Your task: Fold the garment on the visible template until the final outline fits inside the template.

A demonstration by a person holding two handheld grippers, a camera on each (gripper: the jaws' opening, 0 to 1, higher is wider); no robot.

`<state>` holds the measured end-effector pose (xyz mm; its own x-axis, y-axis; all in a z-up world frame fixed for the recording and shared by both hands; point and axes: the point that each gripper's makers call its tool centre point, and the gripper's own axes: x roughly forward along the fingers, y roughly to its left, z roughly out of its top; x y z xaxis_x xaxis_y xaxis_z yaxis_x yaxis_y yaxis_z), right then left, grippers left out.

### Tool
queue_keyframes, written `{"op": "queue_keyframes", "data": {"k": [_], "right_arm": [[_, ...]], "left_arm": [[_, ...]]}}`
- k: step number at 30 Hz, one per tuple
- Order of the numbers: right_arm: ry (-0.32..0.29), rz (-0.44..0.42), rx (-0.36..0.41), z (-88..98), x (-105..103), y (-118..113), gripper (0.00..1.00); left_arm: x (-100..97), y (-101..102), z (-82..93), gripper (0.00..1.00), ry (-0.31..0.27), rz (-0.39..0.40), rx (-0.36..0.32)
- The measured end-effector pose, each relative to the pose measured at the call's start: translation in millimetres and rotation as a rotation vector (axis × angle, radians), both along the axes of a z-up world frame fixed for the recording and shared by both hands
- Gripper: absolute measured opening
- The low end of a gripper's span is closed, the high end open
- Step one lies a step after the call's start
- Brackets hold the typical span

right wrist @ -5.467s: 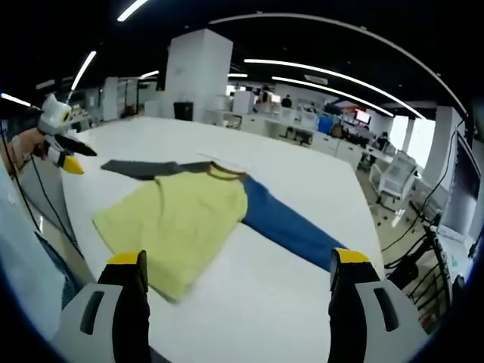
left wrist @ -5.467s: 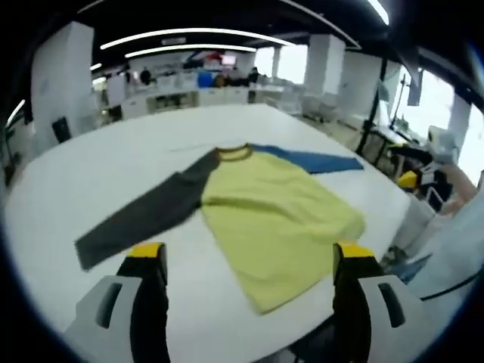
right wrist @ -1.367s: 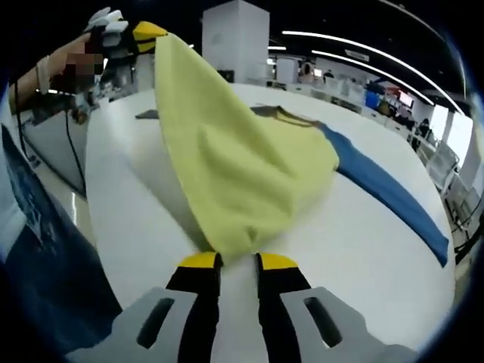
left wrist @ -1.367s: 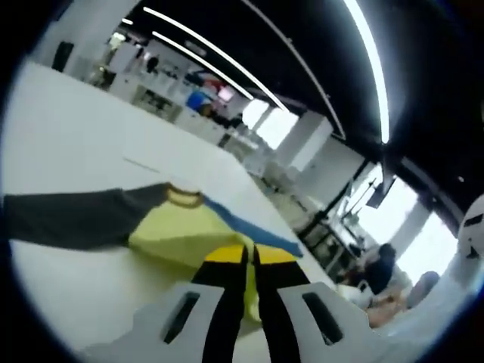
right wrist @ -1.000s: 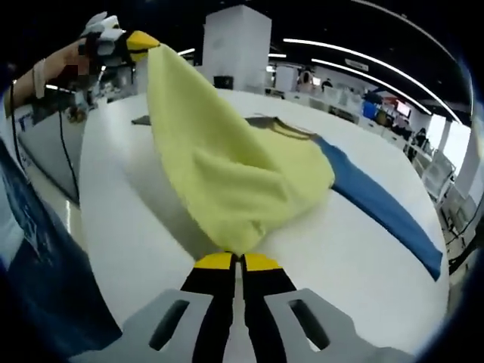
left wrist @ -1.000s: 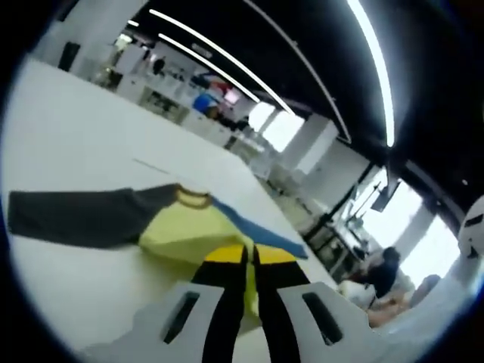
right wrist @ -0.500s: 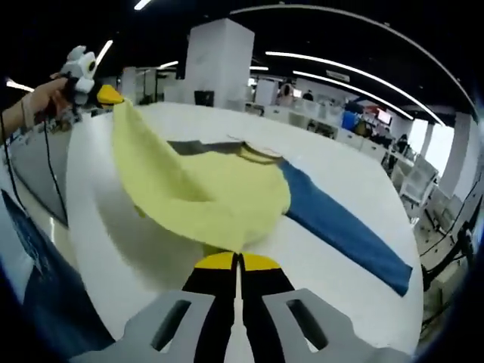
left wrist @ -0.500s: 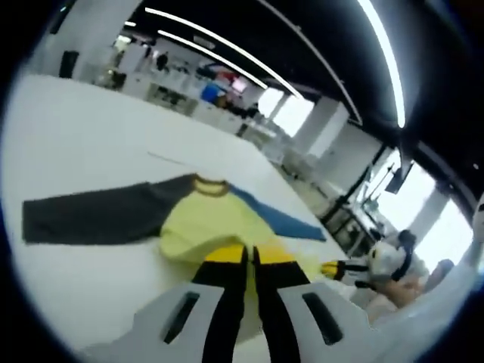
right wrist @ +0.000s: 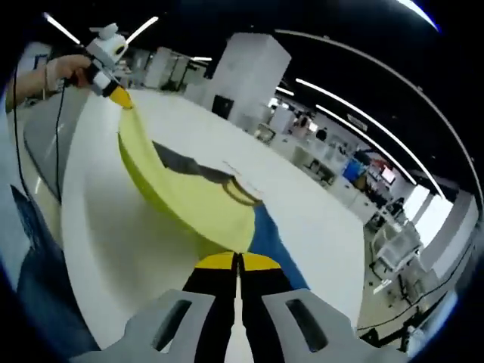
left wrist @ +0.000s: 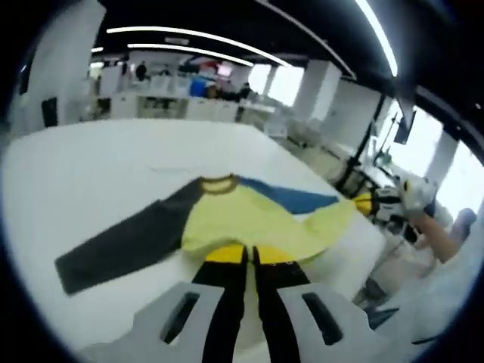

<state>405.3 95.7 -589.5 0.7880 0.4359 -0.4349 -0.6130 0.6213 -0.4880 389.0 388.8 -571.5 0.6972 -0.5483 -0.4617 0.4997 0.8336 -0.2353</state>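
Observation:
A long-sleeved shirt lies on the white table point(left wrist: 91, 166), with a yellow body point(left wrist: 249, 219), a dark grey sleeve point(left wrist: 113, 246), a blue sleeve point(left wrist: 295, 198) and a brown-edged collar point(left wrist: 215, 184). My left gripper point(left wrist: 248, 255) is shut on one corner of the yellow hem. The right gripper point(left wrist: 369, 203), in a hand, holds the other corner, and the hem is stretched between them above the table. In the right gripper view my right gripper point(right wrist: 238, 261) is shut on the yellow fabric point(right wrist: 181, 193), which runs up to the left gripper point(right wrist: 119, 95). The collar point(right wrist: 242, 193) and blue sleeve point(right wrist: 271, 236) lie beyond.
A faint thin line point(left wrist: 170, 168) marks the table just past the collar. The table's edge point(left wrist: 370, 249) drops off at the right, near the person's sleeve point(left wrist: 446, 242). Office desks and chairs point(right wrist: 393, 242) stand beyond the table, and a white pillar point(right wrist: 253, 72) rises behind it.
Both grippers stay shut on the hem. The lifted yellow body has come down and now stretches flatter between them, nearer the collar. Both cameras have swung.

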Motion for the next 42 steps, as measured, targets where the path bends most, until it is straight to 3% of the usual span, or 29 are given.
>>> {"op": "queue_keyframes", "data": {"k": [2,9,15,20,25,31,36,42], "right_arm": [[-0.031,0.030,-0.047,16.5,6.6,-0.1,0.01],[-0.136,0.107,-0.142,77.1,29.1,4.5,0.01],[-0.150,0.163,-0.180,97.6,22.4,12.3,0.01],[-0.077,0.226,-0.206,75.3,-4.4,15.2,0.01],[0.059,0.260,-0.170,33.5,-34.4,17.1,0.01],[0.194,0.291,-0.098,-3.4,-65.8,25.1,0.01],[0.270,0.310,-0.068,-28.9,-82.7,31.3,0.01],[0.321,0.327,-0.048,-46.6,-96.3,38.0,0.01]], "left_arm": [[5.9,1.2,10.8,0.00,-0.041,-0.026,0.055],[25.2,-4.4,51.9,0.00,-0.126,-0.064,0.113],[25.4,1.8,70.4,0.00,-0.156,-0.078,0.163],[9.6,8.2,57.5,0.00,-0.126,-0.086,0.187],[-11.6,14.8,20.8,0.00,-0.021,-0.077,0.175],[-32.2,17.2,-9.2,0.00,0.061,-0.069,0.136],[-47.0,20.3,-30.1,0.00,0.120,-0.050,0.121],[-62.2,28.2,-51.7,0.00,0.181,-0.025,0.117]]}}
